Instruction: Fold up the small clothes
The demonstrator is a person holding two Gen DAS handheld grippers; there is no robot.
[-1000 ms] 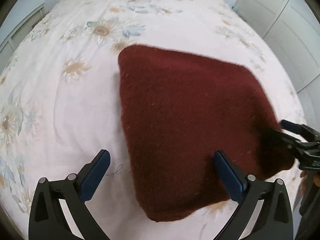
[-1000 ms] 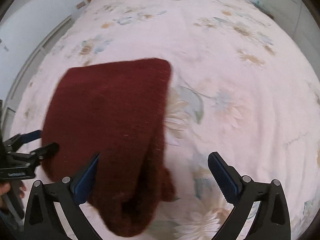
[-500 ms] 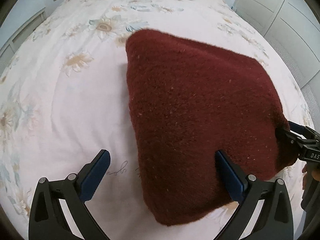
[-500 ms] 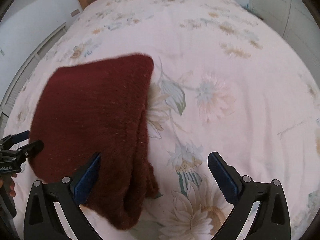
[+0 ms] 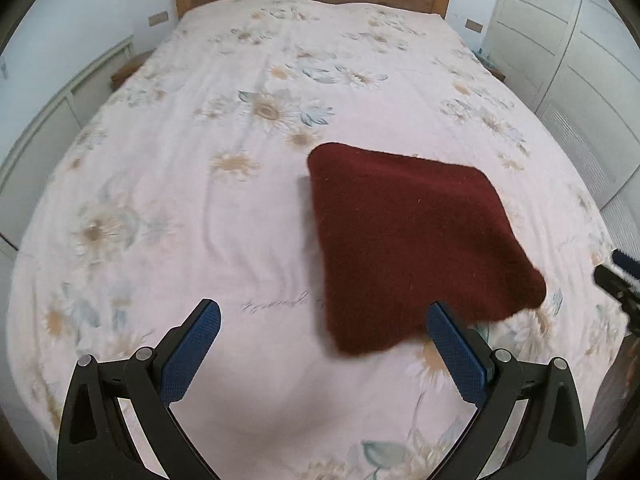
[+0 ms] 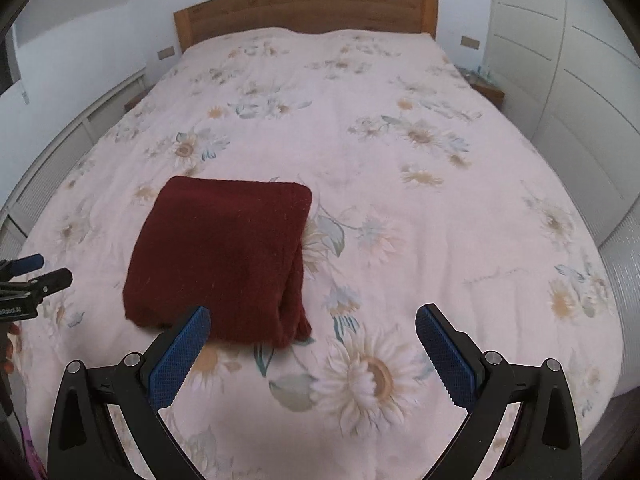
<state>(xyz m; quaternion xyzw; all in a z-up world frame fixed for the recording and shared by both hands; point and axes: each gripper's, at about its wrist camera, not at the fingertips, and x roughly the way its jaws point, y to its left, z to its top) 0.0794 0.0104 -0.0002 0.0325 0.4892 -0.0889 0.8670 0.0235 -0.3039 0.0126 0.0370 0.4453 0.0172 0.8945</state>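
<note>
A folded dark-red knit garment (image 6: 224, 256) lies flat on the near half of the bed (image 6: 400, 200), on a pale sheet printed with daisies, its stacked layers showing along its right edge. I have my left gripper (image 5: 320, 344) spread wide and holding nothing, poised above the sheet with the garment's near corner just ahead of its right finger. My right gripper (image 6: 312, 350) is likewise released, its blue pads (image 6: 180, 360) parted over a large printed daisy, the garment just beyond its left finger. A wooden headboard (image 6: 308, 12) closes the far end; white wardrobe doors (image 6: 580, 80) line the right side.
</note>
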